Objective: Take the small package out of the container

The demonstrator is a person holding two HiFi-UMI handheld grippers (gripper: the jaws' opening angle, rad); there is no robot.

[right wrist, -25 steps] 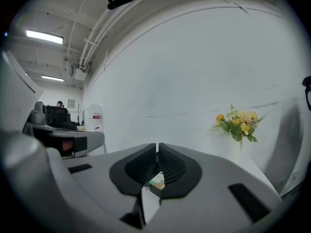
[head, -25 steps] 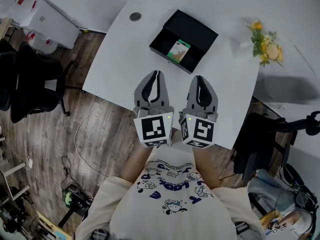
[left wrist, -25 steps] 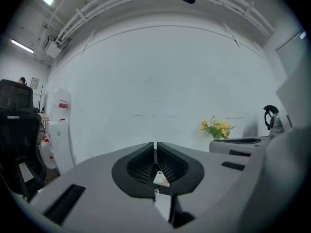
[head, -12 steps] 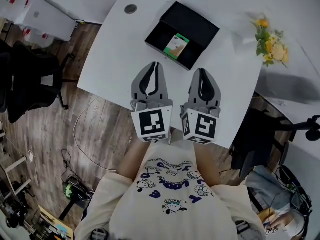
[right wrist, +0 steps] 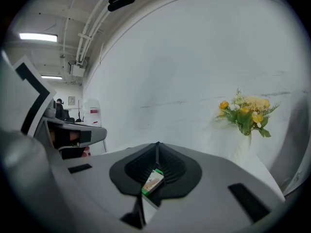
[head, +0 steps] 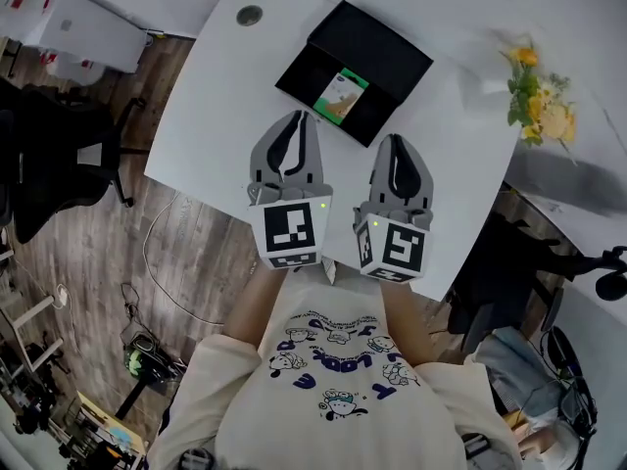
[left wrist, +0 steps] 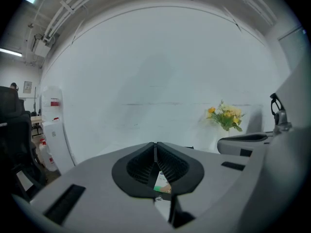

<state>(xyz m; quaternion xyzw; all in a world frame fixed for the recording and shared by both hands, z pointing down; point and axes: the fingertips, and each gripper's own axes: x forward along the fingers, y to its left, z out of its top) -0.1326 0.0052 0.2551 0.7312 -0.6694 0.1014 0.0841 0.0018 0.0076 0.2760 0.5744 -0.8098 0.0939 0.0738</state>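
A black open container (head: pixel 377 55) lies at the far side of the white table (head: pixel 225 116). Inside it rests a small green-and-white package (head: pixel 340 96), also glimpsed below the jaws in the left gripper view (left wrist: pixel 162 182) and the right gripper view (right wrist: pixel 152 181). My left gripper (head: pixel 301 117) and my right gripper (head: pixel 392 141) hover side by side over the table's near half, short of the container. Both have their jaws pressed together with nothing between them.
A vase of yellow flowers (head: pixel 544 111) stands at the table's right end. A round grommet (head: pixel 249 15) sits in the far left corner of the table. A black office chair (head: pixel 54 155) stands on the wooden floor to the left.
Both grippers have drifted slightly towards the container, the left one a little further to the left. Their jaws stay as they were.
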